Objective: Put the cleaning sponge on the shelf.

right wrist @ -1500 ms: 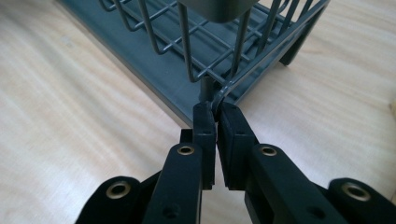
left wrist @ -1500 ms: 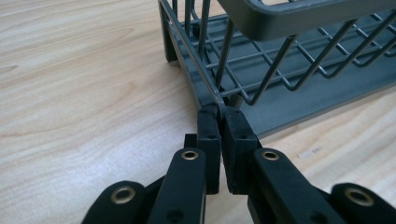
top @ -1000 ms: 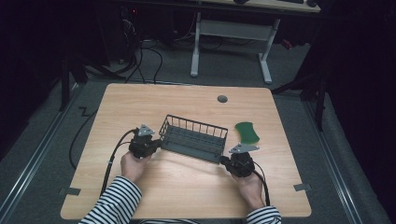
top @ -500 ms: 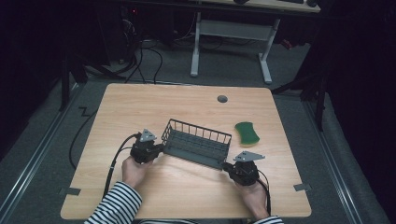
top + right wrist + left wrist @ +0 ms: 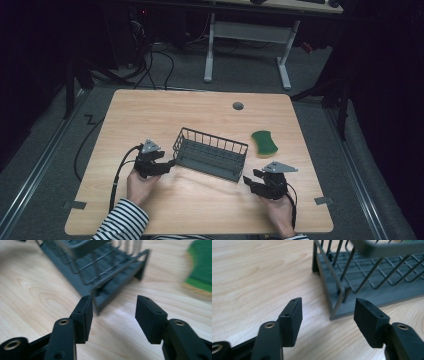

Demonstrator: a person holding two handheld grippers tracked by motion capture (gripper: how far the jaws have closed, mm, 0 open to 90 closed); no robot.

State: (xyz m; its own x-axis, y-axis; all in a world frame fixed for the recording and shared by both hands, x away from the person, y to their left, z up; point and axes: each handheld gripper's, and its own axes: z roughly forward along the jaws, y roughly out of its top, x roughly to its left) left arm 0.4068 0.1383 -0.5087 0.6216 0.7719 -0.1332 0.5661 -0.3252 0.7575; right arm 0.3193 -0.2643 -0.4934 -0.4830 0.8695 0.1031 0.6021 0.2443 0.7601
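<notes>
Your left gripper point(image 5: 159, 164) sits at the left end of the rack point(image 5: 210, 153), and its jaws have just been opening. In the left gripper view the two pads stand apart with only bare table between them; the rack's near corner point(image 5: 337, 307) lies just ahead of the gap, a little toward the right pad, touching neither. Your right gripper point(image 5: 257, 181) is just off the rack's right near corner, and its jaws have also just been opening. In the right gripper view that corner point(image 5: 100, 298) sits just beyond the left pad, apart from it, with nothing inside the gap. So both grips are released, and the rack rests on the table by itself.

The rack lies slightly askew near the middle of the table point(image 5: 150, 107), its long side running left to right, the right end nearer you. There is wide bare wood behind it and to the left. In front, a strip of free surface runs between your hands to the near edge.

A green sponge point(image 5: 264, 142) lies to the right of the rack, just beyond its right end and close ahead of your right gripper; that is the one thing near your path on that side. A small grey disc point(image 5: 238, 106) sits farther back, well clear of the rack.
</notes>
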